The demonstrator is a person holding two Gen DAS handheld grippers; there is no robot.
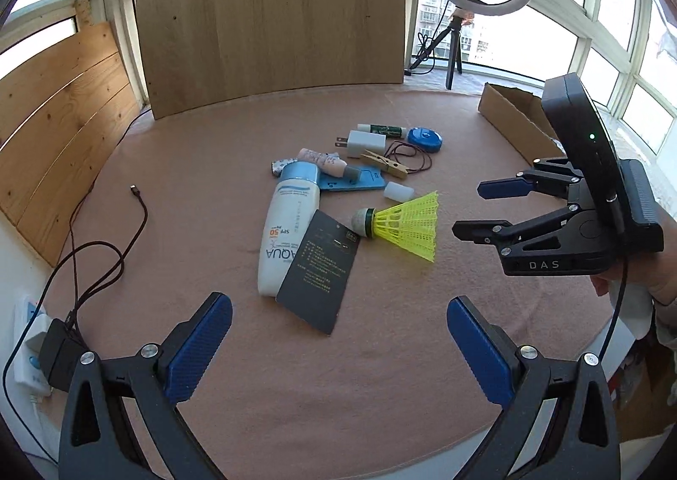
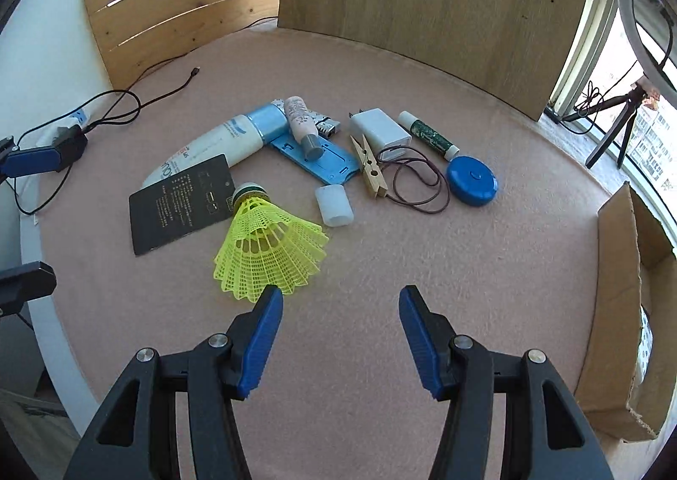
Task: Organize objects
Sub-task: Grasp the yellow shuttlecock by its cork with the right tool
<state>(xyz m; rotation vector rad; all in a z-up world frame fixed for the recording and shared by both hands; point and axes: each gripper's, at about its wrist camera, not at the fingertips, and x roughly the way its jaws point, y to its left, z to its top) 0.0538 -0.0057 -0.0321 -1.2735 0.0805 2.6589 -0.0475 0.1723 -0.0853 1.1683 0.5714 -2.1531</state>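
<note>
The right gripper [image 2: 340, 334], black with blue ribbed pads, hangs above the pink felt-covered table [image 2: 381, 277] with its jaws apart and nothing between them; its left pad tip sits just over the skirt edge of the yellow plastic shuttlecock [image 2: 271, 251], and whether they touch cannot be told. The left gripper [image 1: 338, 346] is spread wide and also empty, hovering over bare felt near the table's front edge.

Just beyond the shuttlecock lies a dark grey printed card [image 2: 180, 205], overlapping a white sunscreen tube with a light blue cap [image 2: 220, 145]. A small pink bottle with a grey cap [image 2: 301, 124] rests across a flat blue plastic holder [image 2: 326, 166]. Beside them lie a small white cylindrical cap [image 2: 334, 205], a wooden clothespin [image 2: 371, 171], a white plug charger [image 2: 381, 131], a brown elastic loop [image 2: 421, 188], a green-and-white glue stick [image 2: 427, 135] and a round blue tape measure [image 2: 471, 180].

An open cardboard box [image 2: 617, 310] stands at the table's right edge. A black cable [image 2: 127, 99] trails along the left edge.
</note>
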